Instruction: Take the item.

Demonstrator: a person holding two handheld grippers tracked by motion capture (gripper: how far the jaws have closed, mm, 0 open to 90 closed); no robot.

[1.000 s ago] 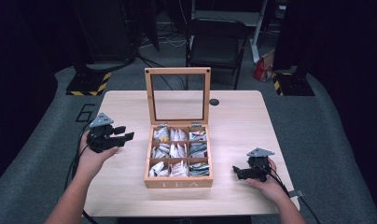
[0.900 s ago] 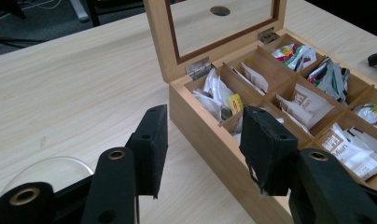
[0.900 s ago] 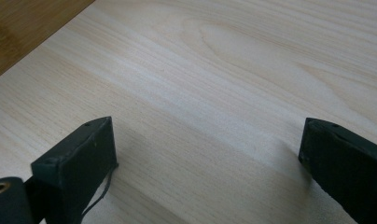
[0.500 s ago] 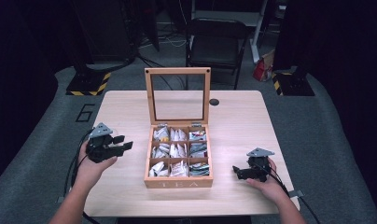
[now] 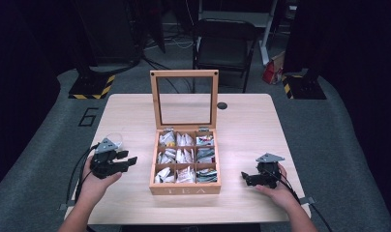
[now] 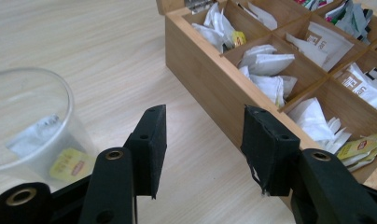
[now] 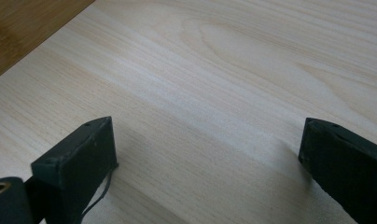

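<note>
Tea box (image 5: 185,186) open mid-table, clear cup (image 6: 30,126) holding one bag at its left; left gripper (image 5: 124,162) jaws apart, empty, between them; right gripper (image 5: 248,178) spread, idle at right; likely next: pick another bag.

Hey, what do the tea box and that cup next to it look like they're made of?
The tea box looks like light wood, maybe bamboo: visible grain, matte finish. Its lid holds a see-through pane, glass or acrylic. The cup looks like thin clear plastic; a tea bag shows through its wall.
</note>
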